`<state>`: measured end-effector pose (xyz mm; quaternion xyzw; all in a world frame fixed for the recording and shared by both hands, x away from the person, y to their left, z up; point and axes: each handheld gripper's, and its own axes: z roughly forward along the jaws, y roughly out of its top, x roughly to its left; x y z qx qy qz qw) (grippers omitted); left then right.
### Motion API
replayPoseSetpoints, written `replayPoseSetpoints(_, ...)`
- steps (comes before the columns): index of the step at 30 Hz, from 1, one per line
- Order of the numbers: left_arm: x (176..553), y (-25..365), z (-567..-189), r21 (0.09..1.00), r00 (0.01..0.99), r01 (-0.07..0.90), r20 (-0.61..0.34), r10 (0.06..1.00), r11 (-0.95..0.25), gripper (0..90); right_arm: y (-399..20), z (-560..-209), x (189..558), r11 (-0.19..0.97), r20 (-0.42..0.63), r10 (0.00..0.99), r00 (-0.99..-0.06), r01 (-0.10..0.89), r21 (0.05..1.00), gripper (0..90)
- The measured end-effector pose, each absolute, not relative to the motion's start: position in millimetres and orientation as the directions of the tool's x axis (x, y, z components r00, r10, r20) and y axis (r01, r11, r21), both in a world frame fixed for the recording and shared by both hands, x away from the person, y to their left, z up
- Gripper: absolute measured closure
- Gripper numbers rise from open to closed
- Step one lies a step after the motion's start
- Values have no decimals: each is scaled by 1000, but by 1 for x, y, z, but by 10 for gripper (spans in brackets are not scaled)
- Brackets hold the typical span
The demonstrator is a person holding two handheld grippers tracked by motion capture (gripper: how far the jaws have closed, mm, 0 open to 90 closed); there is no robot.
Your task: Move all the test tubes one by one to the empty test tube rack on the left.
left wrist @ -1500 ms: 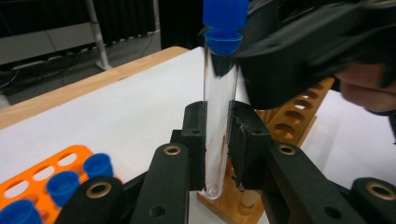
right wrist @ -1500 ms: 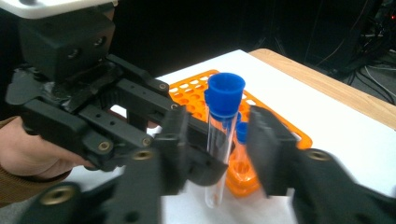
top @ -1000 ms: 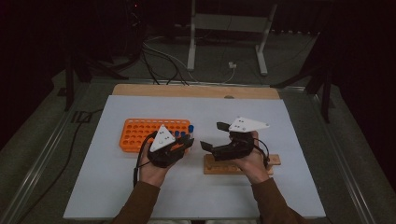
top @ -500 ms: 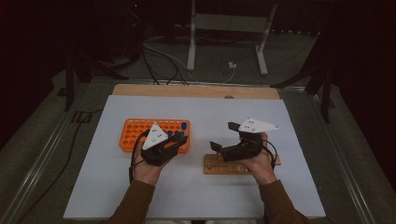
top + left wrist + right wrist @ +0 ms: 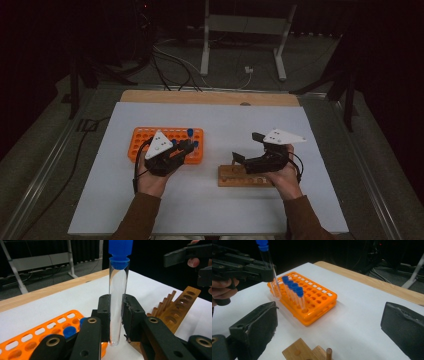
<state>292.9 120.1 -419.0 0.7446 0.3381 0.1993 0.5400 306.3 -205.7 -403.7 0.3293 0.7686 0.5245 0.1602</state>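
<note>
My left gripper [image 5: 187, 146] is shut on a clear test tube with a blue cap [image 5: 117, 302], held upright over the near right part of the orange tube rack [image 5: 150, 137]. The right gripper view shows that tube [image 5: 268, 262] in the left gripper [image 5: 249, 267] beside a row of several capped tubes [image 5: 293, 290] in the rack [image 5: 319, 300]. My right gripper [image 5: 247, 147] hovers over the wooden rack [image 5: 240, 177]. Its jaws have just been opening and stand wide, with nothing between them [image 5: 332, 322].
White paper [image 5: 215, 210] covers the table, with a bare wooden strip [image 5: 210, 97] at the far edge. Cables and a metal stand [image 5: 240, 30] lie on the floor beyond. A metal rail [image 5: 45, 170] runs along the left side.
My right gripper has drawn away to the right from the left gripper. The left gripper has shifted slightly and keeps the tube.
</note>
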Motion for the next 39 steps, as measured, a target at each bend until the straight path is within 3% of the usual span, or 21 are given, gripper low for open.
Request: replayPoseSetpoints(39,301,170,-427,940,576,307,-57,815,-150,779,-243,-415,298,186,128,717,-685,365,912,0)
